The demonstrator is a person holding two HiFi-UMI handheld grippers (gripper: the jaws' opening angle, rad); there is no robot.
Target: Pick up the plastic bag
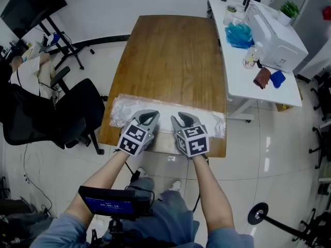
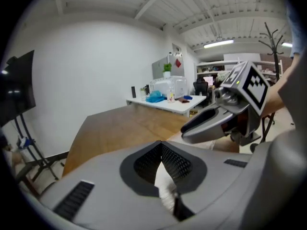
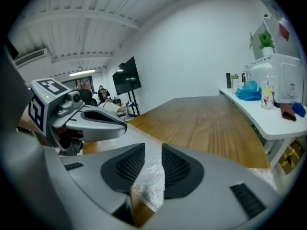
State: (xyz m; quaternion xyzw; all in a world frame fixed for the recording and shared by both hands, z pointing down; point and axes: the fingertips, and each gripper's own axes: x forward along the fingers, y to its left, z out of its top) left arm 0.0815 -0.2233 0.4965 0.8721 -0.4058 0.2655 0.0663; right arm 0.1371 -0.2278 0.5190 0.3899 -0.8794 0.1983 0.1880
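Observation:
A clear, crinkled plastic bag (image 1: 213, 122) lies flat along the near edge of the wooden table (image 1: 170, 56). Both grippers are over its middle, side by side. My left gripper (image 1: 148, 119) has its pads meeting at the tip, pinching a fold of the bag (image 2: 165, 181) between them. My right gripper (image 1: 181, 120) stands just to its right. In the right gripper view its jaws (image 3: 153, 150) are a little apart, with the bag's film (image 3: 152, 178) lying in the gap and the pads not pressing on it.
A white side desk (image 1: 243, 81) stands to the right of the table with a white appliance (image 1: 276, 37), bottles and blue items on it. A black office chair (image 1: 77, 112) is at the table's left. The floor is white tile.

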